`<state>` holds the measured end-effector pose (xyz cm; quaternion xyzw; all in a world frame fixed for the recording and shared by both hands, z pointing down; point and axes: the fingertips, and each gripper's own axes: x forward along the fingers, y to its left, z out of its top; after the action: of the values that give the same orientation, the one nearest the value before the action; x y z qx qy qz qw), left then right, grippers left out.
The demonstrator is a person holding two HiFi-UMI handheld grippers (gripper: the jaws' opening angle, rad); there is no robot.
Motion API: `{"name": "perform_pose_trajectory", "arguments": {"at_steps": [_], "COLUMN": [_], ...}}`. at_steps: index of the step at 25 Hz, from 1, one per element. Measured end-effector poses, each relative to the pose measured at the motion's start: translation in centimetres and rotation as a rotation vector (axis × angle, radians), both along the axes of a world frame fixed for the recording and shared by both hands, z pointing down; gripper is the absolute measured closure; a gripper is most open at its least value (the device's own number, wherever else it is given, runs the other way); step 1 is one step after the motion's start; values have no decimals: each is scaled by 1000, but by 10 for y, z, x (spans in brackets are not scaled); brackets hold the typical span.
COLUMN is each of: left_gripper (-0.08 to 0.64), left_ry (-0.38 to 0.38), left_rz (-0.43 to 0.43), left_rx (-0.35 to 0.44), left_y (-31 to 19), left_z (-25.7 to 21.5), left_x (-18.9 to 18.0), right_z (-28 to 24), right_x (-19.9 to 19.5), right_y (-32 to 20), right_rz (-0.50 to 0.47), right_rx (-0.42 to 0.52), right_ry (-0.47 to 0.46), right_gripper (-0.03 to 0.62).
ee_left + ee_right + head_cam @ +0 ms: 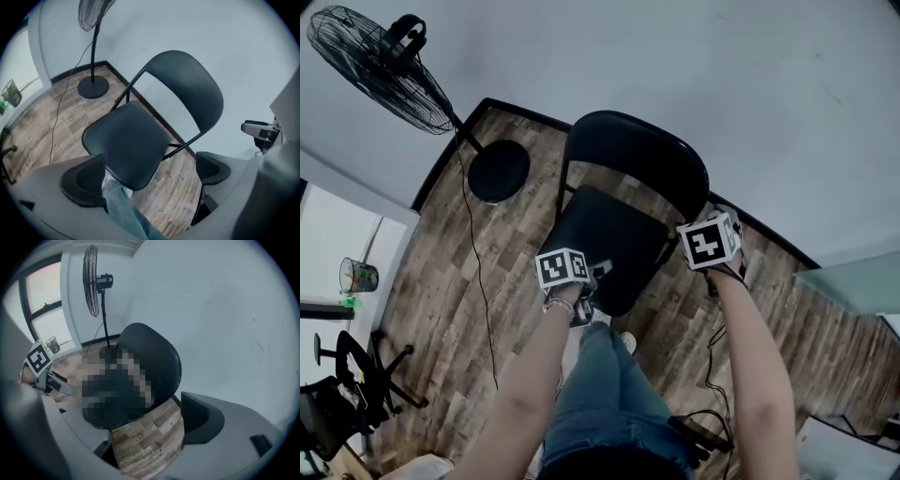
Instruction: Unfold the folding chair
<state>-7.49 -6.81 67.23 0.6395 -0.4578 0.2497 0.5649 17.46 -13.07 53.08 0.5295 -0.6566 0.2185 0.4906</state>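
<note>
In the head view the folding chair [614, 239] stands opened on the wooden floor [450, 281] close to the wall. Its seat is down and its backrest [642, 159] is up, so the unfolding looks done. Its front-to-back axis runs from about 7 o'clock at the seat's front edge to 1 o'clock at the backrest. The left gripper [579, 292] hangs over the seat's front corner at 7 o'clock. The right gripper [714, 253] sits at the seat's 3 o'clock side, by the frame below the backrest. A standing fan [380, 61] is well apart at 10 o'clock. In the left gripper view the fingers [86, 180] stand wide with nothing pressed between them. The seat's front edge [133, 180] shows in the gap but lies beyond the pads, with the person's jeans leg [122, 206] below it. The whole chair stretches away toward 12 o'clock, and the other gripper shows at 3 o'clock. In the right gripper view the one clear finger [199, 418] is at 4 o'clock, well off its mate, so these fingers are wide and empty too. The backrest [161, 357] rises ahead at 11 o'clock over bare floor. Neither gripper touches the chair. The left looks nearer the seat's front and the right nearer the backrest frame, should any settling push be needed.
</note>
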Motion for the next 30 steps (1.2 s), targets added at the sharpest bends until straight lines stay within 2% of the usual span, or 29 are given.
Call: {"name": "perform_pose_trajectory", "arguments": {"at_steps": [3,6,9,11,14,18,22,27,30], "left_gripper": [-11,-11,-11,-11,-9,-9,-9,-9,-8], "left_ry": [-28,-43,-38,-38,-68,-119,-104,-71,-95], "left_rz": [57,71,87,119,203,293,321,334,380], "left_rx": [51,94,147,195,286,386,464,576,629], "left_y": [1,2,2,0,-4,-11,-19,-29,-29], "left_z": [-28,-51,-74,-92,-117,-146,-183,-237,-262], "left_x": [-2,-6,-3,1,8,13,12,5,2], "right_z": [-19,-33,-52,-61,-75,-99,-127,-161,-190], "right_x": [-10,-15,-6,-7,-17,-27,-38,-49,-53], "right_y": [23,37,40,47,59,74,79,87,94], "right_rz": [9,4,-5,7,14,-7,-10,67,109], "right_rx": [-4,9,93,122,156,214,288,376,460], "right_ry": [-71,-129,-114,-139,-193,-213,-231,-279,-298], "right_gripper": [207,207,209,209,212,213,213,213,213]}}
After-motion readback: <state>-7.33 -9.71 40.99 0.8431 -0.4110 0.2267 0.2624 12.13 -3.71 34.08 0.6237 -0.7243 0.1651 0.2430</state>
